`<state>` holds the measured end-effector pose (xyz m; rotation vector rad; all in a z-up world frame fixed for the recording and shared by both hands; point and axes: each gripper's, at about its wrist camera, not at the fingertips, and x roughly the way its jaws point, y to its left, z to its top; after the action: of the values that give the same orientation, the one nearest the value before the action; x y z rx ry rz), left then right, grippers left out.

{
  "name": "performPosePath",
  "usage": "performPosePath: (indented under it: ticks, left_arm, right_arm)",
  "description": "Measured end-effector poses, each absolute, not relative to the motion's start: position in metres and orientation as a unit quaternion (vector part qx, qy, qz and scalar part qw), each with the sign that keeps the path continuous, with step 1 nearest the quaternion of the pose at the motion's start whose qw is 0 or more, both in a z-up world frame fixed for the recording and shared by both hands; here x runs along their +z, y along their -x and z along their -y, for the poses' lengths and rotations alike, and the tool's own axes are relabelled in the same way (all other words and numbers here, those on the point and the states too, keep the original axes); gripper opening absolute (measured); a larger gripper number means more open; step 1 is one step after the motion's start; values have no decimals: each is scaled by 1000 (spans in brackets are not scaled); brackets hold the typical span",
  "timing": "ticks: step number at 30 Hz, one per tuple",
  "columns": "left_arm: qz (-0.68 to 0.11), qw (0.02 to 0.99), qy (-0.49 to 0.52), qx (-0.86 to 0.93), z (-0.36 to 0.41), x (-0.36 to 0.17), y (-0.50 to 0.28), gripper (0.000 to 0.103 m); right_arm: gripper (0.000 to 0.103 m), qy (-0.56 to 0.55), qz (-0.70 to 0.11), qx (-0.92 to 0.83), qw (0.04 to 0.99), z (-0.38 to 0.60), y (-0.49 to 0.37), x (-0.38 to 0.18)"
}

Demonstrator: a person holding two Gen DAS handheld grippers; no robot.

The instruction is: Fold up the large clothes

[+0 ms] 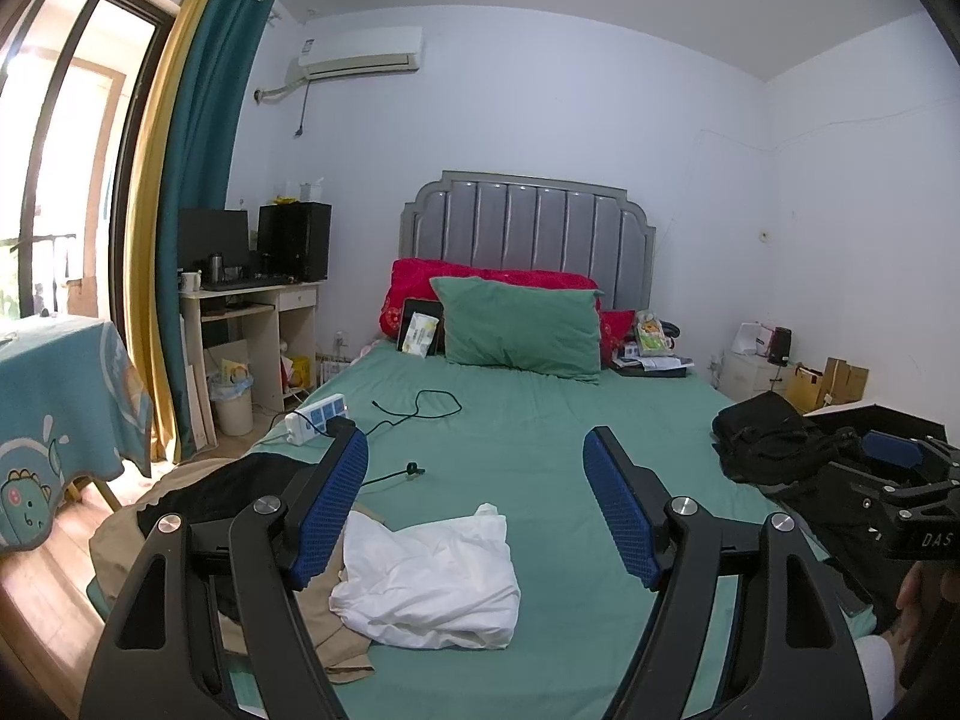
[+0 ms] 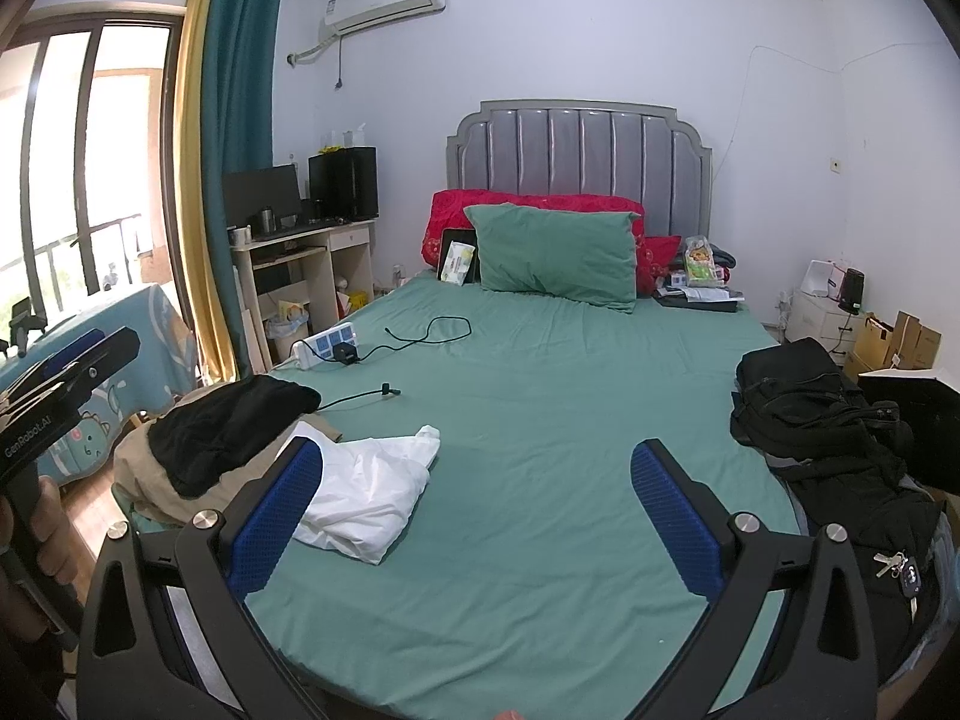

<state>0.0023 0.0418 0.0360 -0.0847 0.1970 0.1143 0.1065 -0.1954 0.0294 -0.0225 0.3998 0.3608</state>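
Observation:
A crumpled white garment (image 1: pixel 429 579) lies on the green bed sheet (image 1: pixel 540 438), also in the right wrist view (image 2: pixel 366 492). Beside it on the left lie a beige garment (image 2: pixel 150 468) and a black garment (image 2: pixel 231 426) in a pile at the bed's corner. My left gripper (image 1: pixel 477 450) is open and empty, hovering above the white garment. My right gripper (image 2: pixel 477 462) is open and empty above the bare sheet (image 2: pixel 540 420), right of the white garment. Each gripper shows at the edge of the other's view.
A black backpack (image 2: pixel 822 414) with keys lies on the bed's right edge. A white power strip (image 2: pixel 324 345) and black cables (image 2: pixel 420 330) lie on the sheet's left. Green pillow (image 2: pixel 555 252) and red pillows at the headboard. A desk stands at left.

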Motion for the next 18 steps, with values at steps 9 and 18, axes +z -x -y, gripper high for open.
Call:
performPosePath:
  ticks: [9, 18]
  left_arm:
    - [-99, 993, 43, 57, -42, 37, -2, 77]
    - [-103, 993, 40, 52, -43, 33, -4, 77]
  right_arm:
    - [102, 11, -198, 179, 964, 196, -107, 30]
    - [102, 11, -201, 178, 963, 197, -107, 27]
